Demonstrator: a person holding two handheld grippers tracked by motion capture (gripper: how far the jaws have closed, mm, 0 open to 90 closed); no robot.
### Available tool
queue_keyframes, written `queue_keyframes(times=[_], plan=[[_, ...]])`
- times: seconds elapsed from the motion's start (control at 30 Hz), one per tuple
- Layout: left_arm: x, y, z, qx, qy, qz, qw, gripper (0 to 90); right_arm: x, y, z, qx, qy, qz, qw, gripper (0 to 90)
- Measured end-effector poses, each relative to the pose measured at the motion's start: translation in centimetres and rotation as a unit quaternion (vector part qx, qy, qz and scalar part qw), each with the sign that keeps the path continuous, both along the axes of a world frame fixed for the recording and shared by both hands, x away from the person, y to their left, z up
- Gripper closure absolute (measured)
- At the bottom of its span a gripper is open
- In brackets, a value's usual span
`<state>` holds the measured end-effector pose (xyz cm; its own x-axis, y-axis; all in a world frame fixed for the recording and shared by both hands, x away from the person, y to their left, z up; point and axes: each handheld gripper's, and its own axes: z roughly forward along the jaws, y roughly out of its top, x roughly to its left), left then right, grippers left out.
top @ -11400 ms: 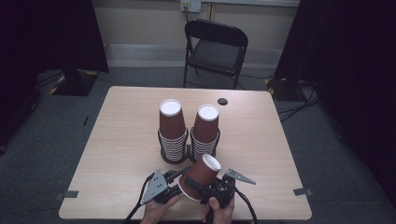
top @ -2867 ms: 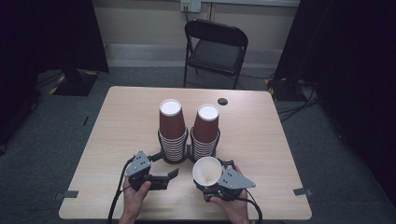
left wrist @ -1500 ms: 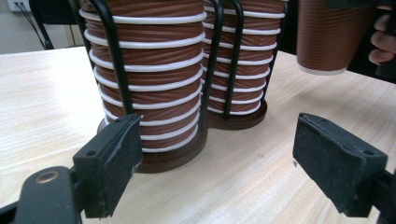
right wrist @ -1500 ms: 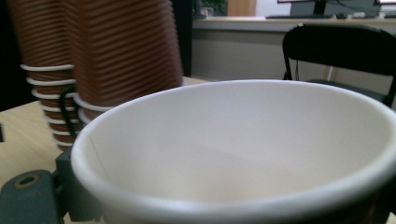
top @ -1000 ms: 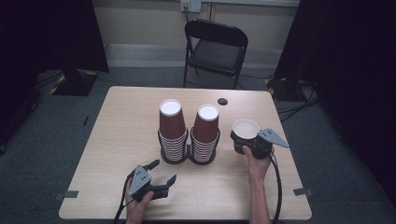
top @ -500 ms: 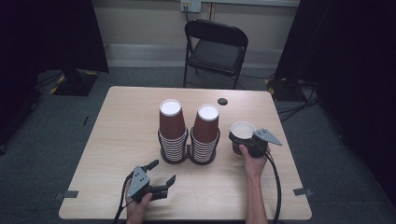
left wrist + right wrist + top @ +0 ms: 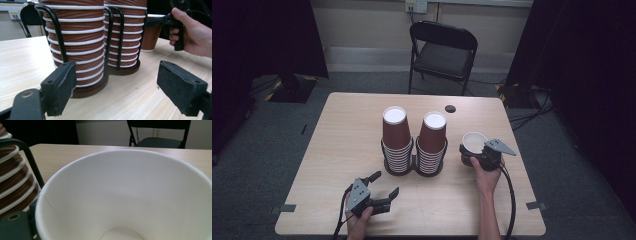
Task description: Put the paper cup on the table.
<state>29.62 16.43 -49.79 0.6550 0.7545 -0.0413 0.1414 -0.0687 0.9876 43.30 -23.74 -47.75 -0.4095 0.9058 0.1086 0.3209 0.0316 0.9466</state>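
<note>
Left gripper [image 7: 384,185] sits near the table's [image 7: 347,135] near edge, left of centre, held in the person's left hand [image 7: 359,220]. Jaws spread wide, nothing between them. In the left gripper view both black pads [image 7: 61,86] frame the base of the cup holder [image 7: 100,87], gripper low over the table and short of the holder.

Cup holder [image 7: 413,167] stands around mid-table: dark round double base, black wire loops rising up the sides. It carries two stacks of brown ribbed paper cups with white rims, upside down. Left stack [image 7: 395,135] is slightly taller than right stack [image 7: 432,140]; the two are just beside each other.

Right gripper [image 7: 477,152] is toward the right edge, level with the holder, in the right hand [image 7: 486,176]. It's clamped on a single brown cup [image 7: 473,145], upright, mouth up, white inside. Cup is just beside the right stack, not touching it. Left gripper view shows the cup's bottom [image 7: 150,37] resting on the table or very close to it; can't tell which. Right gripper view looks straight into the cup [image 7: 130,195], with the stack and a wire loop at its left.

Small dark round disc [image 7: 450,108] lies near the far edge, right of centre. Black folding chair [image 7: 442,50] stands beyond the far edge.
</note>
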Motion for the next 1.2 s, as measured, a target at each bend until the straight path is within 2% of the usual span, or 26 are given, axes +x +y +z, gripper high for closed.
queue_keyframes(times=[0.27, 0.47, 0.57, 0.63, 0.77, 0.93, 1.1, 1.2], plan=[[0.0, 0.0, 0.0, 0.000, 0.000, 0.000, 1.0000, 16.0, 0.0, 0.1, -0.1, -0.008, 0.006, -0.005, 0.9999, 8.1], [0.0, 0.0, 0.0, 0.004, 0.000, 0.000, 1.0000, 16.0, 0.0, 0.2, -0.3, -0.017, 0.026, -0.005, 0.9995, 9.1], [0.0, 0.0, 0.0, 0.000, 0.001, 0.000, 1.0000, 16.0, 0.0, 0.2, -0.4, -0.035, 0.032, -0.007, 0.9988, 11.0], [0.0, 0.0, 0.0, 0.000, 0.000, -0.001, 1.0000, 16.1, 0.0, 0.2, -0.6, -0.042, 0.046, -0.005, 0.9981, 11.7], [0.0, -0.1, 0.0, 0.003, 0.000, 0.001, 1.0000, 16.1, 0.0, 0.3, -0.6, -0.043, 0.049, -0.004, 0.9978, 11.7], [0.0, 0.0, 0.0, 0.002, -0.001, 0.000, 1.0000, 16.1, 0.0, 0.2, -1.0, -0.053, 0.067, 0.000, 0.9963, 12.6], [0.0, 0.0, 0.0, 0.001, 0.001, -0.001, 1.0000, 16.0, -0.4, -0.4, -1.7, -0.043, 0.078, -0.004, 0.9960, 12.8], [0.0, -0.1, 0.0, 0.011, 0.000, 0.002, 0.9999, 16.1, -0.8, -0.6, -1.5, -0.044, 0.079, -0.010, 0.9959, 12.8]])
